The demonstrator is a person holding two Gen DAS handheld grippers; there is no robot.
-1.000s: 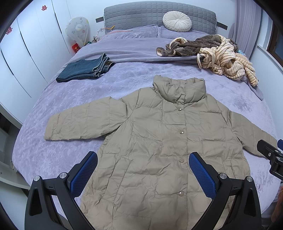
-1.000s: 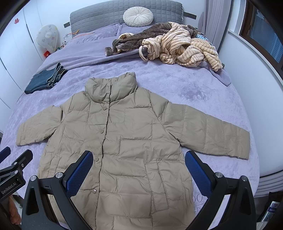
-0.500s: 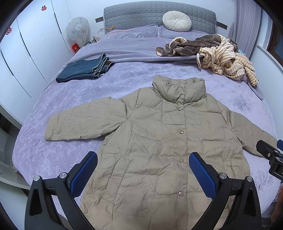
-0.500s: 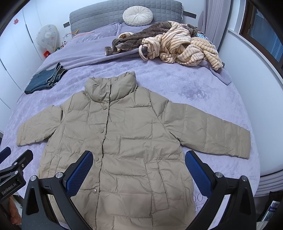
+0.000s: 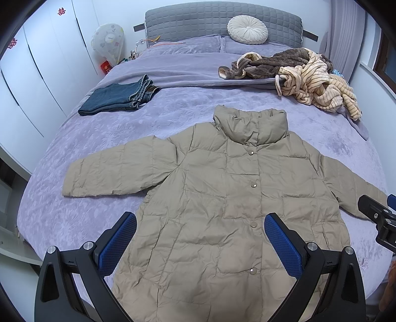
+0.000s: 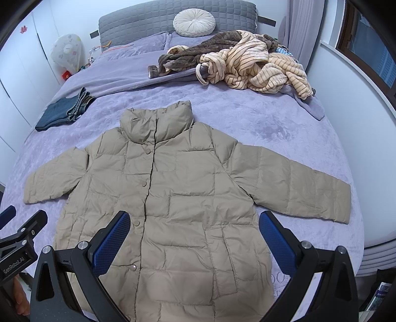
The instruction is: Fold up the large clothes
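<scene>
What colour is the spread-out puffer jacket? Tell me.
The puffer jacket is plain khaki-beige with matching snap buttons; it shows best in the right wrist view.

Both wrist views look from the bed's (image 5: 86, 153) near foot toward the far headboard (image 5: 222, 22), sharing the spread jacket (image 5: 222, 210); the left view sits further left.
</scene>
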